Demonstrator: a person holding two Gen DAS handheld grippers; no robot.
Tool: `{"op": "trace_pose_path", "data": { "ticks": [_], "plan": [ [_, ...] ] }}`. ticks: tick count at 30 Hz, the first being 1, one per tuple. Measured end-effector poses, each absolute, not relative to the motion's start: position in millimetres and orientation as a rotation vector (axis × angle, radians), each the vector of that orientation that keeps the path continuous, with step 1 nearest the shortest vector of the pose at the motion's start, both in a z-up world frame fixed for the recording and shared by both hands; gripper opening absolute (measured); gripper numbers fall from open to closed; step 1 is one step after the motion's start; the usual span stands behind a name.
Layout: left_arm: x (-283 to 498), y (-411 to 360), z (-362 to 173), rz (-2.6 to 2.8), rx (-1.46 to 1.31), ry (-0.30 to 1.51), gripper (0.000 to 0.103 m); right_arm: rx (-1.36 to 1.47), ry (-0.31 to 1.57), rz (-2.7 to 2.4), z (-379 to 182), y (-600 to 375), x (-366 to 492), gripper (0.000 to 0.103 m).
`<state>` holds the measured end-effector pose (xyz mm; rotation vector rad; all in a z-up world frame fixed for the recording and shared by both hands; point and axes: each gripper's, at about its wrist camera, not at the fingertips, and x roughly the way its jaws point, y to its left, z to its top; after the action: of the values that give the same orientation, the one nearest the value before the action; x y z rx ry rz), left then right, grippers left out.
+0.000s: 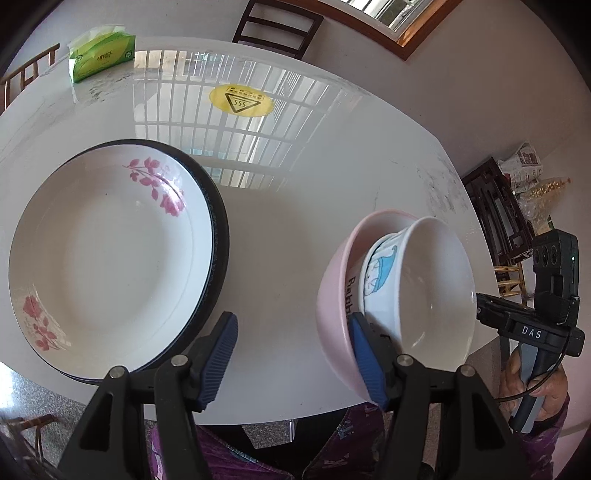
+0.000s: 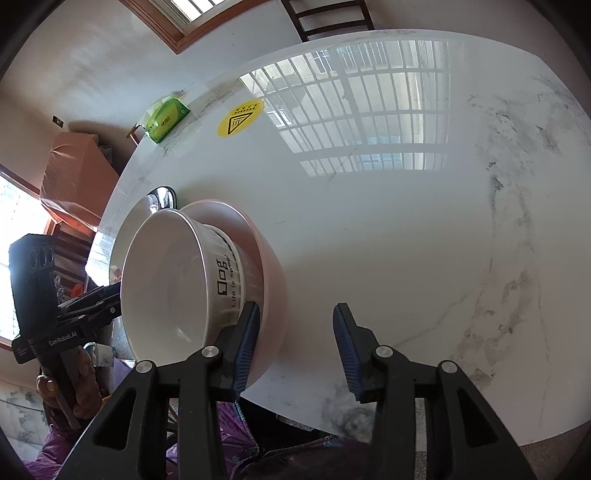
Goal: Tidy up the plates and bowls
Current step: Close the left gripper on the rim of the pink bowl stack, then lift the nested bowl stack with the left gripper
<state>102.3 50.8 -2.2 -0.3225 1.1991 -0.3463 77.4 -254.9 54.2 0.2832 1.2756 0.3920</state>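
Note:
A white plate with pink flowers (image 1: 110, 258) lies stacked on a dark-rimmed plate (image 1: 218, 221) at the left of the white table (image 1: 295, 184). A white printed bowl (image 1: 424, 288) sits nested in a pink bowl (image 1: 332, 295) near the table's front edge; the same pair shows in the right wrist view as white bowl (image 2: 173, 288) and pink bowl (image 2: 273, 280). My left gripper (image 1: 291, 358) is open, its right finger beside the pink bowl. My right gripper (image 2: 295, 347) is open, its left finger beside the bowls. Whether either touches them is unclear.
A green tissue pack (image 1: 99, 51) lies at the far left of the table. A yellow warning sticker (image 1: 242, 100) marks the middle. Dark wooden chairs (image 1: 277, 29) stand behind the table and a dark shelf (image 1: 495, 210) with bags at the right.

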Motion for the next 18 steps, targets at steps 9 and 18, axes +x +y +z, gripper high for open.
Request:
{"op": "trace_pose_path", "data": {
  "ticks": [9,18],
  "plan": [
    [97.6,43.1,6.0,-0.375,-0.326,1.177,0.030,0.241,1.318,0.410,54.7,-252.5,82.0,0.040],
    [94.9,30.5,12.9,-0.343,-0.324,1.120,0.009,0.199,1.324,0.450,62.7,-240.6,79.9,0.014]
  ]
}}
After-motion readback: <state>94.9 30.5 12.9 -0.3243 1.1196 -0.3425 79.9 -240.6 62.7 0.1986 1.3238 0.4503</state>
